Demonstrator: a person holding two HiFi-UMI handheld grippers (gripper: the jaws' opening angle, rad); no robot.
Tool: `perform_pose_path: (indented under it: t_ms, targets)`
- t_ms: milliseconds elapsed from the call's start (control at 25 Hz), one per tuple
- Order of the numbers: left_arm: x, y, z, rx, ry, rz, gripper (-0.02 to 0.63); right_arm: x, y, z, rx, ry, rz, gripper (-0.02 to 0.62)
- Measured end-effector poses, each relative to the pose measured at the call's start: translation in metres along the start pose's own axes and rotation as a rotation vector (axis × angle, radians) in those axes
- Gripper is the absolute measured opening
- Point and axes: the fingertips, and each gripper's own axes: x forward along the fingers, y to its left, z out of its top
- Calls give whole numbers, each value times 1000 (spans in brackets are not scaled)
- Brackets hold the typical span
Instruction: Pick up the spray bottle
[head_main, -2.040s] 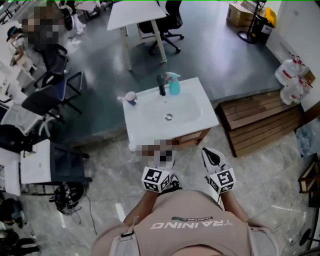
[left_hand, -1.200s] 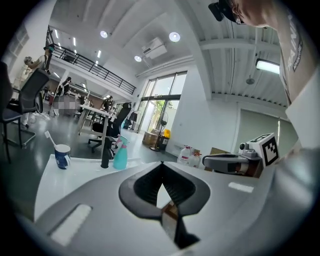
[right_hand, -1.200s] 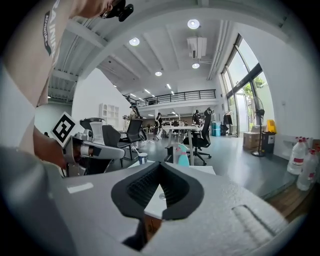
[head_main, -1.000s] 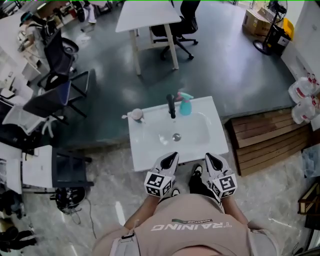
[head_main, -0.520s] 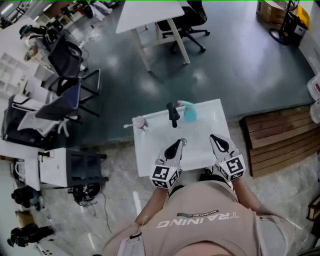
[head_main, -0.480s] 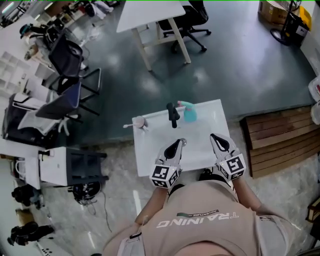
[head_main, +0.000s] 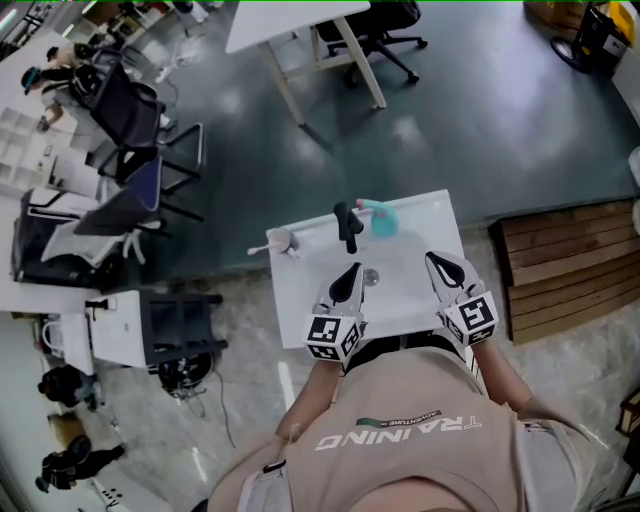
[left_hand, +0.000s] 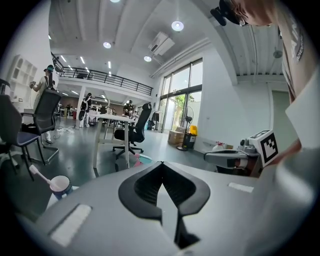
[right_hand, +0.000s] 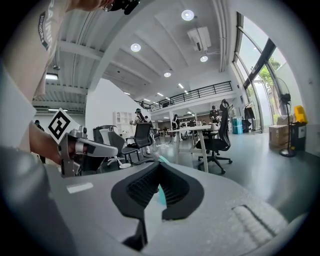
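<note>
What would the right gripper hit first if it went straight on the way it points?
Probably the spray bottle: seen along the right gripper, its teal body sits dead ahead, at the far side of the sink. Depth is unclear, so it might just miss.

The person's shirt (head_main: 420, 470) is showing the only readable word, TRAINING, in large pale letters across the chest, lying upside down in the head view. A small green label (head_main: 385, 421) just above that word is coming out too small to read. The left gripper (head_main: 349, 272) and the right gripper (head_main: 436, 263) are each carrying a cube faced with black-and-white square markers, the left cube (head_main: 332, 336) and the right cube (head_main: 478, 318); these are showing coded patterns, not letters or numbers. In both gripper views, dark lettering on the shirt's edge is appearing cut off and blurred, so it is not reading as any word.
</note>
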Motion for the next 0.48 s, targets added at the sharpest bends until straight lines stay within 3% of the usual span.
perform_pose_path:
  t_ms: [240, 480]
  targets:
    - [15, 21, 5, 44, -3, -53, 18, 14, 6, 26, -17, -63, -89, 2]
    - [40, 37, 2, 63, 12, -74, 18, 12, -5, 33, -32, -53, -175, 2]
